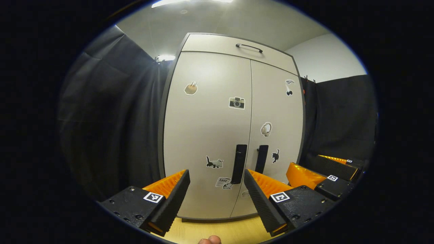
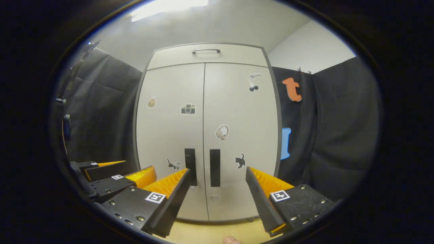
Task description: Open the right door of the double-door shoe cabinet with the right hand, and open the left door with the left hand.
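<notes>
A pale double-door shoe cabinet point(image 1: 206, 135) point(image 2: 176, 135) stands ahead with both doors closed and stickers on them. Two dark vertical handles flank the centre seam: the left door's handle point(image 1: 239, 163) point(image 2: 190, 166) and the right door's handle point(image 1: 261, 159) point(image 2: 215, 167). My left gripper point(image 1: 216, 176) is open in front of the left door, short of its handle. My right gripper point(image 2: 217, 174) is open, framing the right handle from a distance. In the left gripper view the right gripper point(image 1: 325, 171) appears at the lower right; in the right gripper view the left gripper point(image 2: 115, 173) appears at the lower left.
A drawer front with a metal bar handle point(image 1: 249, 47) point(image 2: 206, 51) tops the cabinet. Black cloth point(image 1: 112, 118) point(image 2: 339, 135) hangs on both sides of it. A light wooden floor point(image 1: 217, 230) point(image 2: 210, 232) runs in front of the cabinet's base.
</notes>
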The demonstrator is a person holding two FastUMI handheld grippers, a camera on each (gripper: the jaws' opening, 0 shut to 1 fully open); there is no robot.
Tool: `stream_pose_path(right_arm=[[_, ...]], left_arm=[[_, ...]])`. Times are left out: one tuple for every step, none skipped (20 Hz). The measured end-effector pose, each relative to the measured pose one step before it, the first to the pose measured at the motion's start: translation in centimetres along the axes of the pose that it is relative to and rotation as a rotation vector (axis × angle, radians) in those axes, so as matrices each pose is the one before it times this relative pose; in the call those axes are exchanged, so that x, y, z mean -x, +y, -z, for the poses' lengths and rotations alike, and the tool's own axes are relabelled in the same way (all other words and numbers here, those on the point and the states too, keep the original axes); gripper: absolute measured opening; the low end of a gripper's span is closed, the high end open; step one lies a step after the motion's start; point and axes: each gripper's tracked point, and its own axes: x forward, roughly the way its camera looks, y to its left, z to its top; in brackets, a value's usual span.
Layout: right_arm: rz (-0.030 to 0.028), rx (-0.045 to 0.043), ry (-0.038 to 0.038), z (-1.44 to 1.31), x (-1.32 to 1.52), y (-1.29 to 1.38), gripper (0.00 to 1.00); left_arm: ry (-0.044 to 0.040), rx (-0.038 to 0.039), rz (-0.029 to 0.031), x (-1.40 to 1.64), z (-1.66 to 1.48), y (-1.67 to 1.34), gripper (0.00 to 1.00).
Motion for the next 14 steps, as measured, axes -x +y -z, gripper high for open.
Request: stream_pose_path(right_arm=[[0.00135,0.00081,0.00046,0.125,0.08,-0.024,0.96],[0.00066,0.00037,0.00013,0.01,-0.021,0.006,0.95],[-0.00042,0.0,0.00186,0.139,-0.002,0.012,0.95],[-0.00004,-0.00016,0.00293,0.093,-0.04,0.022,0.95],[-0.00089,-0.00053,0.00238,0.129,-0.029,0.047,0.95],[0.00015,0.00031,0.00213,0.054,-0.108,0.009,0.96],[0.00045,0.0005,0.00164,0.122,-0.031,0.032,0.95],[0.00118,0.00084,-0.00142,-0.054,-0.029,0.016,0.95],[-0.00129,0.00148,-0.00366,-0.068,-0.131,0.11,0.96],[-0.00098,0.00177,-0.00027,-0.017,-0.114,0.017,0.97],[-0.00175,0.00048,0.00057,0.057,-0.07,0.111,0.97],[-0.00097,-0.00058,0.00081,-0.027,-0.103,0.079,0.97],[0.00012,-0.00067,0.00074,0.007,-0.087,0.001,0.97],[0.00167,-0.00117,-0.0002,-0.055,-0.082,0.029,0.96]], left_arm=[[-0.00029,-0.0016,0.00126,0.034,0.038,-0.023,0.99],[-0.00017,-0.00197,0.0009,0.035,-0.025,0.005,0.99],[-0.00058,-0.0023,-0.00094,-0.038,0.016,0.018,0.99],[-0.00073,-0.00313,-0.00051,-0.023,-0.038,0.064,0.99],[0.00115,-0.00352,-0.00097,-0.027,0.091,-0.009,0.99],[0.00144,-0.00258,-0.0017,0.0,0.007,0.108,0.99],[0.00237,-0.00317,-0.00172,-0.025,0.056,0.041,0.99],[0.00225,-0.00203,-0.00232,0.032,0.058,0.096,0.99],[-0.00075,-0.0015,-0.00242,-0.06,-0.003,0.087,0.99],[-0.00073,-0.00111,-0.00289,-0.026,-0.038,0.145,0.99],[-0.00021,0.00115,-0.00229,-0.069,0.033,0.066,0.99],[0.00121,0.00151,-0.00062,-0.041,0.012,0.038,0.99],[0.0019,0.00123,-0.00143,-0.036,0.087,0.149,0.99],[0.00316,0.00157,-0.00103,-0.058,0.039,0.085,0.99]])
